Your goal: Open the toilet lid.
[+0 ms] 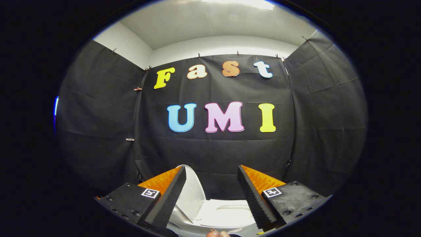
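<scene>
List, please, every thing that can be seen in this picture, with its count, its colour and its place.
toilet lid: one, white, raised upright, just ahead of the left finger and partly behind it.
toilet seat: one, white, lying down flat, seen between the two fingers and beyond them.
booth wall: black cloth, hung with clips, behind the toilet and on both sides.
room wall: white, above the cloth.
fingertips: a person's, low down between the gripper's fingers, near the front of the toilet.
gripper: one, fingers wide apart, holding nothing, above the toilet.
</scene>
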### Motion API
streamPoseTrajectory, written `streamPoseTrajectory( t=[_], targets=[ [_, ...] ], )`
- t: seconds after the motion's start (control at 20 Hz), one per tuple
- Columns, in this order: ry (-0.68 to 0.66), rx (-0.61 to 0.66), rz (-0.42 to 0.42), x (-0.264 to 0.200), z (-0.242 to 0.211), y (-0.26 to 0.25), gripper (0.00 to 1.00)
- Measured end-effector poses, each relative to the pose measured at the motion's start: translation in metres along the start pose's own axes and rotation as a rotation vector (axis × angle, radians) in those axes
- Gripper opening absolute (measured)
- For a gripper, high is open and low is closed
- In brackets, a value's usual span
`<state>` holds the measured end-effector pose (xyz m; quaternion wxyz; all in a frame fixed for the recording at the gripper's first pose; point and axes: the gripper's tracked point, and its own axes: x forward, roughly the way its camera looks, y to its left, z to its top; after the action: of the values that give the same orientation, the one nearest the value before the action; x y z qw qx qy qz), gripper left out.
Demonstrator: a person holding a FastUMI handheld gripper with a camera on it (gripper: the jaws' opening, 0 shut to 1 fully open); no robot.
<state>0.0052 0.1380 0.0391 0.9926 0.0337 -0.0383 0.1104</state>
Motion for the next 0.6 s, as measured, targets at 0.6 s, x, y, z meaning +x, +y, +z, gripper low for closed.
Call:
streamPoseTrajectory(
  t=[0.6],
  targets=[
    [0.027,0.018,-0.004,0.0044,-0.0099,0.0014,0.98]
  ],
)
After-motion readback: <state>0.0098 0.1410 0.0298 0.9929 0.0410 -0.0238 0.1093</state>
